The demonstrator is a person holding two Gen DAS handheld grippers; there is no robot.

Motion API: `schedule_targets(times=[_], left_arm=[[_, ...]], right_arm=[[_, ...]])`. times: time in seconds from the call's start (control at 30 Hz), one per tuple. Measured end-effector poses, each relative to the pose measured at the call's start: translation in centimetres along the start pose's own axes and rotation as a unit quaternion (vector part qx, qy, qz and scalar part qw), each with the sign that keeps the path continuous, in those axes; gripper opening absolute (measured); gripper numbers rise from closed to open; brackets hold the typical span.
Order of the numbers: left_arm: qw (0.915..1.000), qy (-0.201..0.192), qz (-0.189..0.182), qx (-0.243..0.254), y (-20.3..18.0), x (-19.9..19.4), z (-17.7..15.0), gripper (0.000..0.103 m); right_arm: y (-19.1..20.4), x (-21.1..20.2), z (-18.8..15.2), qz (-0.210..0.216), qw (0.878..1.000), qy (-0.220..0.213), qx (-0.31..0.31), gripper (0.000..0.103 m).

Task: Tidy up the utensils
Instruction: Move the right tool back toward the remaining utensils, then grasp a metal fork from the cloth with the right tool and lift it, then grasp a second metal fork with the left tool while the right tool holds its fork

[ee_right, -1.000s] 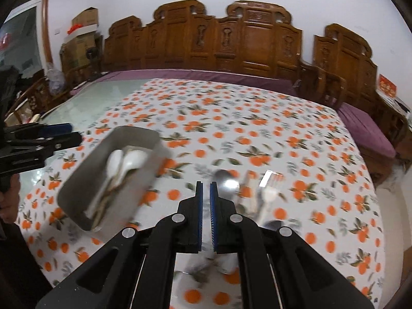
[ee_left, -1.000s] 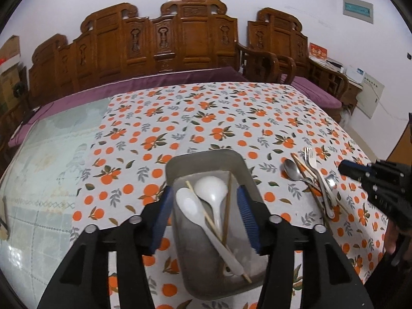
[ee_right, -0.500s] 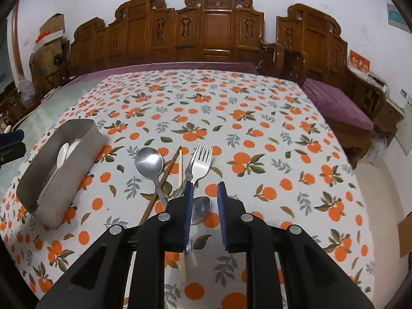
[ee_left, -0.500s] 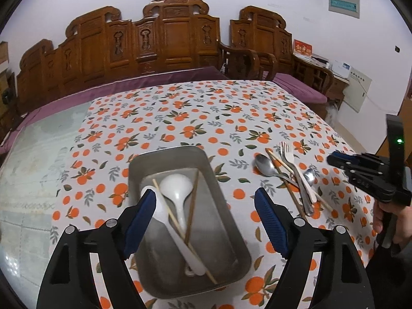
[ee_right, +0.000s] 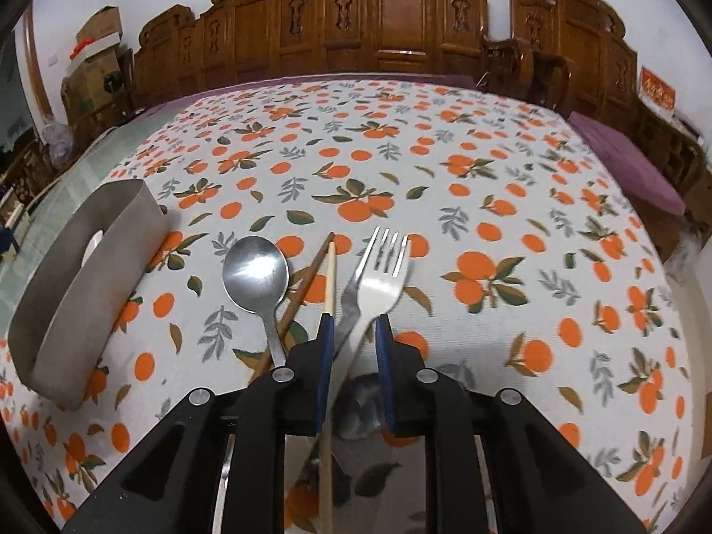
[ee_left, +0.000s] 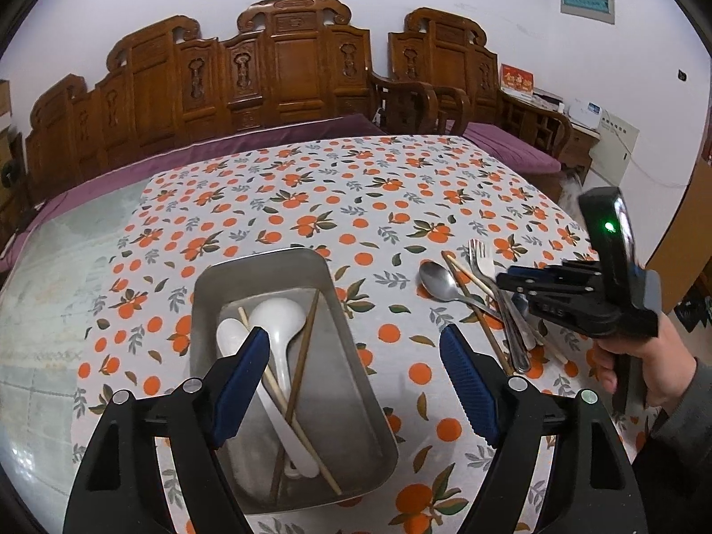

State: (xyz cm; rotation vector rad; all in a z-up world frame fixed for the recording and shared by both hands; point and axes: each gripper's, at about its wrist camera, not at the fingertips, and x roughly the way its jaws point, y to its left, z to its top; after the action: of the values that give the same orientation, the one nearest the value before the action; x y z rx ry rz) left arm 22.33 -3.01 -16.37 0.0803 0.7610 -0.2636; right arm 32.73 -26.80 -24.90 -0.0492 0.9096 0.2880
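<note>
The right gripper [ee_right: 353, 333] sits low over the loose cutlery near the right edge of the table [ee_right: 489, 169], jaws parted and straddling the handles of the 2 forks [ee_right: 378, 280], gripping nothing yet. The forks' long axis runs straight ahead along the fingers, tines pointing away toward the far edge, so closing should pinch across the handles. A metal spoon [ee_right: 256, 273] and chopsticks [ee_right: 311, 276] lie just left. The left gripper [ee_left: 356, 369] hangs released above the steel tray [ee_left: 356, 333], farther from the forks.
</note>
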Motion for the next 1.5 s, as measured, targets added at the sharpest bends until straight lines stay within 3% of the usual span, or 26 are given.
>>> schedule_targets(times=[0.23,0.47,0.57,0.97,1.13,1.5], left_arm=[[1.0000,0.001,-0.006,0.008,-1.1,0.0,-0.2,0.076],[0.9999,-0.002,-0.007,0.015,-2.3,-0.3,-0.4,0.075],[0.9998,-0.003,-0.005,0.018,-2.8,-0.3,-0.4,0.075],[0.9986,0.022,0.010,0.046,-6.8,1.7,-0.6,0.075],[0.9984,0.031,-0.011,0.046,-9.3,3.7,0.1,0.075],[0.9936,0.072,-0.033,0.080,-13.9,10.1,1.8,0.047]], right_arm=[[-1.3,0.5,-0.1,0.023,0.998,0.025,0.050,0.021],[-0.7,1.0,-0.2,-0.008,0.998,0.051,0.024,0.020],[-0.7,1.0,-0.1,-0.005,0.998,0.054,0.023,0.010],[-3.8,-2.6,0.5,0.010,0.999,0.001,0.041,0.008],[-6.0,-2.9,-0.2,-0.006,0.999,0.000,0.046,0.008],[-9.1,-3.3,-0.4,0.001,0.997,-0.007,0.082,0.008]])
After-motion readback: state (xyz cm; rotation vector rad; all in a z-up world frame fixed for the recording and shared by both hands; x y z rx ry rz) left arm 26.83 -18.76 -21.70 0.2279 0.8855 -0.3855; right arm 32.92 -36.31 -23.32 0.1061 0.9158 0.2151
